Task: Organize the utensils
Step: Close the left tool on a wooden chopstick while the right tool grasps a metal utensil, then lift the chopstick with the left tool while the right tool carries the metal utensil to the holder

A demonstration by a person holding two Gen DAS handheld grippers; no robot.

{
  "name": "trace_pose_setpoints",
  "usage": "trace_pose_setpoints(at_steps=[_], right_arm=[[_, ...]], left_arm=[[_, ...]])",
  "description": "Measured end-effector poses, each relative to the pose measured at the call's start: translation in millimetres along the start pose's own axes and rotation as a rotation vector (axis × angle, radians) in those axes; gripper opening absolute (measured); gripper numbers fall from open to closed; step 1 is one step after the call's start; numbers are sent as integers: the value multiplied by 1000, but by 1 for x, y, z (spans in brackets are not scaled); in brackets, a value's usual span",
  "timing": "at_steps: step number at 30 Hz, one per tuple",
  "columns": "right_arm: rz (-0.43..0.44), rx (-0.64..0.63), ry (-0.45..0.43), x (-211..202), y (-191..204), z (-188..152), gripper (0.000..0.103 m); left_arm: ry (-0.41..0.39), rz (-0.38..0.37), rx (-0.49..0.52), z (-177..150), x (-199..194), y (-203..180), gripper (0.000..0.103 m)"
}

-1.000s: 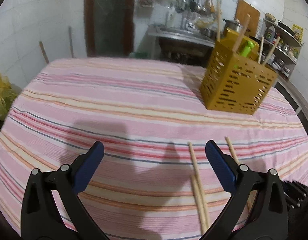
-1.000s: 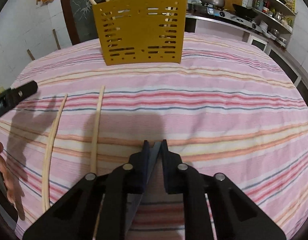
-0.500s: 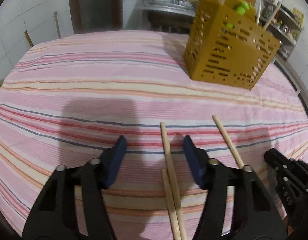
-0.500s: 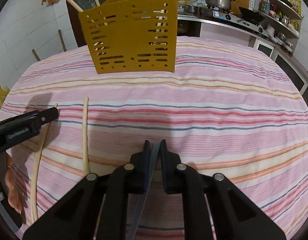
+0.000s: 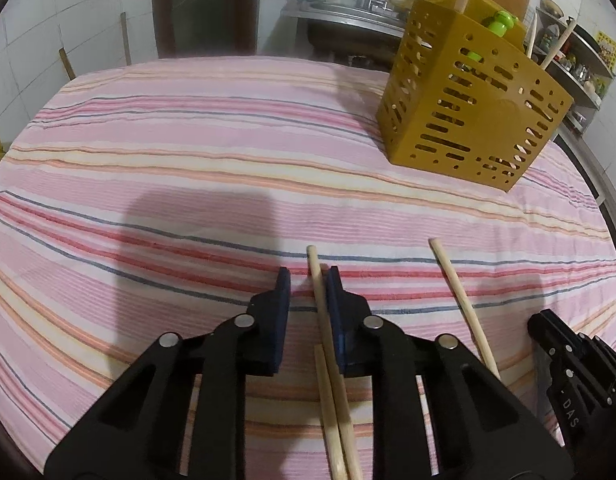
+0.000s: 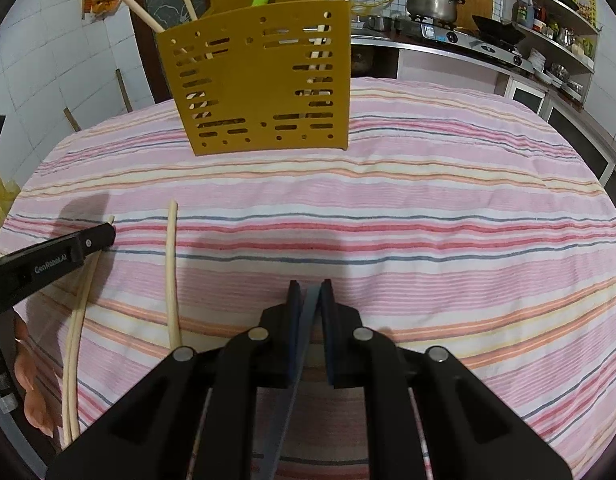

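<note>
My left gripper (image 5: 307, 276) had its fingers narrowed around a chopstick pair (image 5: 328, 344) lying on the bench (image 5: 188, 168), small gap on one side. My right gripper (image 6: 308, 288) was clamped on a thin blue-grey blade (image 6: 296, 344). Yellow holder (image 6: 260, 80) stood well ahead; another chopstick (image 5: 462, 300) lay beside.

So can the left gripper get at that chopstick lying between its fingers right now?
Probably yes: the left gripper already straddles the chopstick on the tablecloth, fingers partly closed, nothing blocking.
</note>
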State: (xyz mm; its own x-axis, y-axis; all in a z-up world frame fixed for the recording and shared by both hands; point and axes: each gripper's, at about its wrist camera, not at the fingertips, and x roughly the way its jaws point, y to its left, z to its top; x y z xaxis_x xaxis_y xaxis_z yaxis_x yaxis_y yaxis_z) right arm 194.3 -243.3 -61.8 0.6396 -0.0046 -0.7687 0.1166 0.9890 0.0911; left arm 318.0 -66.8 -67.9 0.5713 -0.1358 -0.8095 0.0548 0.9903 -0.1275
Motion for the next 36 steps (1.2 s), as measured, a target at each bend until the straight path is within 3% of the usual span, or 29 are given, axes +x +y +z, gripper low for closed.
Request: trace_pose_setpoints(at_steps=[6,24,36], right_arm=[[-16,-10,-18,-2,3,-1,11],[-20,-16,-73,-12,-1,0,10],[-30,-24,-153,-33,-5,3,10]], left_arm=[[-19,22,43,-2,1,-4,7],[-78,-2,51,-7,-20,0,5],[-225,-7,50,-2,-68,0,4]])
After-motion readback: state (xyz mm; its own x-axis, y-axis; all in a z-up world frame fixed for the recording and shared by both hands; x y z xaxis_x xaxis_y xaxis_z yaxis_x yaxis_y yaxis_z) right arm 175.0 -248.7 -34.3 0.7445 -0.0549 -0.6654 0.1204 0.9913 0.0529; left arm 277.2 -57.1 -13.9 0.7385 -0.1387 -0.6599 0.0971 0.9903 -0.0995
